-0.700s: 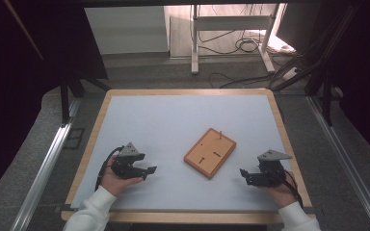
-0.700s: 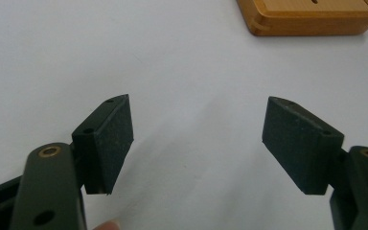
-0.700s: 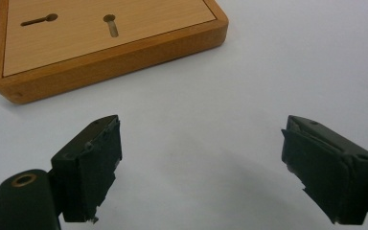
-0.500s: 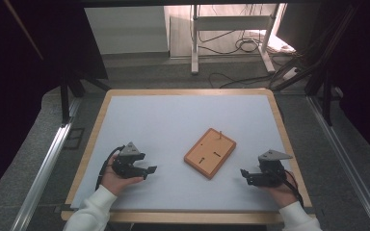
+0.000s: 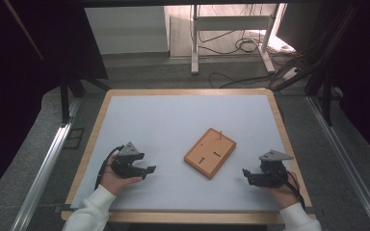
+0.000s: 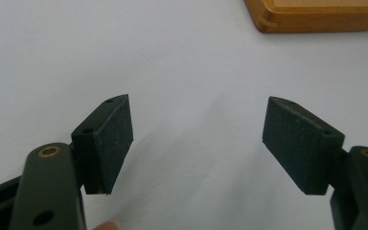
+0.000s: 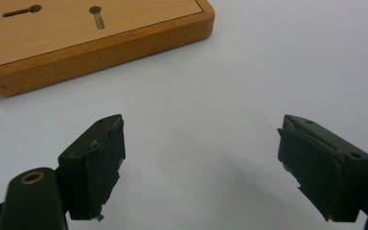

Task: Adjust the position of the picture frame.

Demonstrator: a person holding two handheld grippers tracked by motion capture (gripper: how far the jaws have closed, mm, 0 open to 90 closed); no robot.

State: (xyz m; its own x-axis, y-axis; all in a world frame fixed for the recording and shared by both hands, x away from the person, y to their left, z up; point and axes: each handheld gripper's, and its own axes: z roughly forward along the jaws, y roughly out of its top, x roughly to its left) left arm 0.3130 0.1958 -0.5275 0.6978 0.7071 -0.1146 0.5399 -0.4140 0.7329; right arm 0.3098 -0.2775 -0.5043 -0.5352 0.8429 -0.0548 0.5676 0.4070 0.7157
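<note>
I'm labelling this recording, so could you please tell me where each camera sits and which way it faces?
High view: above the person's side, looking forward and down at the table; both hands, left gripper, right gripper.
Left gripper view: rides the left gripper, jaws apart.
Right gripper view: rides the right gripper, jaws apart.
Shared: wooden board.
</note>
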